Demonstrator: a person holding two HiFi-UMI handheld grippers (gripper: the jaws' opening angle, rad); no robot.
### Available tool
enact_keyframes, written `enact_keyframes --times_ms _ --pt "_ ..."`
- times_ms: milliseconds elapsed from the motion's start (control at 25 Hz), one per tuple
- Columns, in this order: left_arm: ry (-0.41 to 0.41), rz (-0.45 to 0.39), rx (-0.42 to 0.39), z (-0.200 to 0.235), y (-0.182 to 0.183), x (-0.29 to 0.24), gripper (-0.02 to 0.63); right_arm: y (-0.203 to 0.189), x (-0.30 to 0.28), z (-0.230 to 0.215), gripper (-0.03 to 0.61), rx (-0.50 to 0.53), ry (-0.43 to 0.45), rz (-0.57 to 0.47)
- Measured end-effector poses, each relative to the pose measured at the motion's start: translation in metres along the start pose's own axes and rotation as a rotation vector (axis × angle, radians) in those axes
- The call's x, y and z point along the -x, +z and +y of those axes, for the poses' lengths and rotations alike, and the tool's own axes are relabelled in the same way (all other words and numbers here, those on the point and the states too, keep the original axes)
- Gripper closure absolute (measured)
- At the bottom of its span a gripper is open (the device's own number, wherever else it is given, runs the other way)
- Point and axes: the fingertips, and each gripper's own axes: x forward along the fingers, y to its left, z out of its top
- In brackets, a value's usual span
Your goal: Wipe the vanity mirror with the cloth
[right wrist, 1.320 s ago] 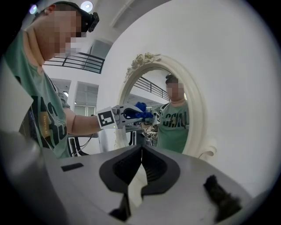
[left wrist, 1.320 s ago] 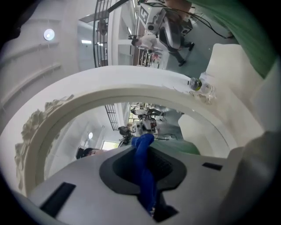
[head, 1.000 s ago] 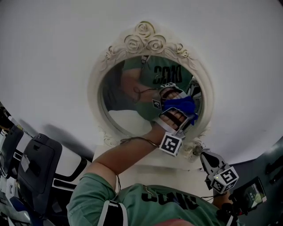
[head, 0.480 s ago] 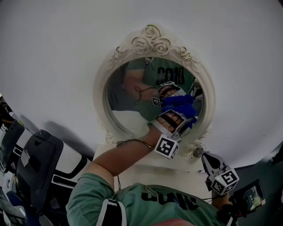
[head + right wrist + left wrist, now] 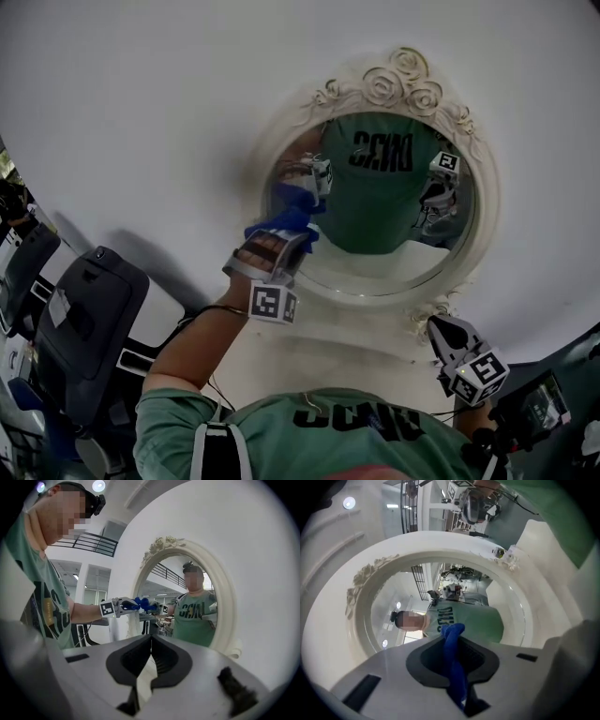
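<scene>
Left gripper (image 5: 284, 232) clamps the blue cloth (image 5: 285, 212) against the vanity mirror's (image 5: 394, 225) left edge. Right gripper (image 5: 441, 328) sits low, jaws together, empty. The green shirt's (image 5: 281, 427) lettering is unreadable.

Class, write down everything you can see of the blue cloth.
The bright blue cloth looks like soft fabric, bunched into a crumpled wad. It is pinched between the shut jaws of the left hand-held gripper, with a twisted fold sticking out beyond the tips. It is held up near the left edge of the oval cream-framed vanity mirror, where it seems to meet its own reflection in the glass.
</scene>
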Motion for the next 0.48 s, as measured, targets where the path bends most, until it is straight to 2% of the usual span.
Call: enact_keyframes --times_ms 160,240,480 --pt "-0.039 0.087 0.029 -0.018 -0.047 0.003 0.554 0.003 -0.01 0.009 0.566 0.015 0.017 0.012" --pt "-0.054 0.106 0.035 -0.025 -0.058 0.001 0.554 0.004 -0.011 0.011 0.566 0.021 0.016 0.015" --pt "-0.074 0.055 0.049 -0.035 -0.04 -0.019 0.554 0.0 -0.008 0.003 0.566 0.015 -0.008 0.027"
